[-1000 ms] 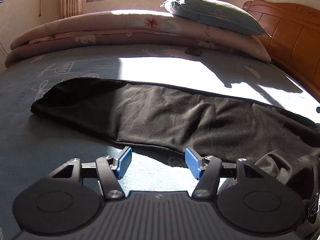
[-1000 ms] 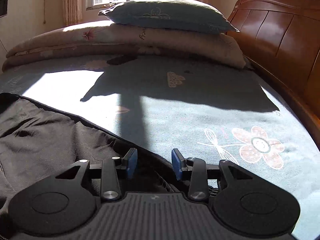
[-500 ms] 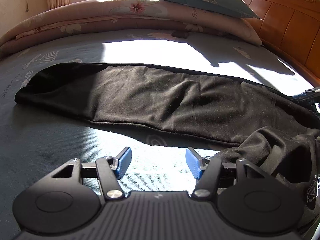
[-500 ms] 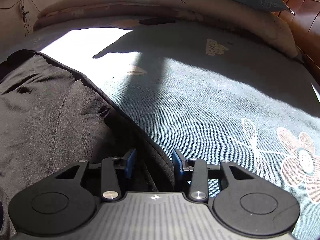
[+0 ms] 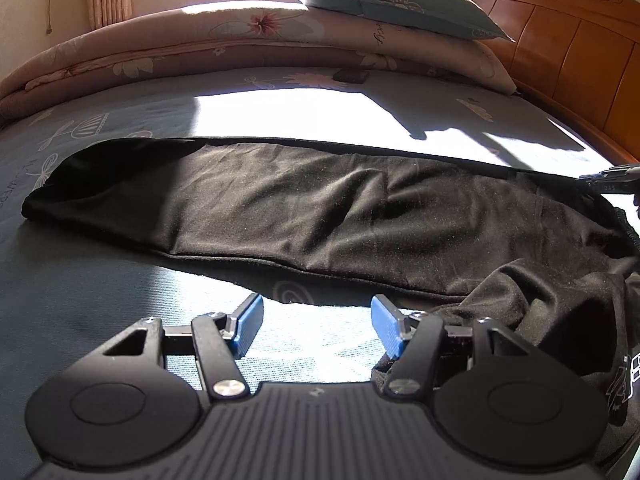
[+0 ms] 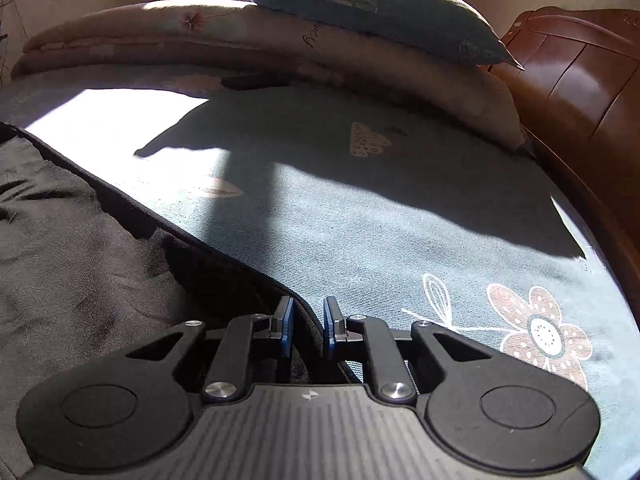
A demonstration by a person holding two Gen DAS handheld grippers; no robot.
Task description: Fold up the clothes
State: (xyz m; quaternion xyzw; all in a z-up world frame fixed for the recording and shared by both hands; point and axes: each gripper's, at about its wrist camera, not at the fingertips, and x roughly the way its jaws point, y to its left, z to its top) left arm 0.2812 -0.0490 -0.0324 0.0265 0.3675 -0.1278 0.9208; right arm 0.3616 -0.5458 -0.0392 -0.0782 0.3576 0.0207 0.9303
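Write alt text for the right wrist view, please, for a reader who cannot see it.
The right gripper is closed on the edge of black trousers lying on a blue flowered bed sheet. Behind them, a pillow rests on a folded quilt, beside a wooden headboard.

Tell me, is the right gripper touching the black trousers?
Touching. In the right wrist view, the right gripper has its fingers nearly shut on the edge of the black trousers.

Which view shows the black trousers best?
The left wrist view: the black trousers lie stretched across the bed, nearly whole. The right wrist view shows only one end, its edge between the right gripper fingers.
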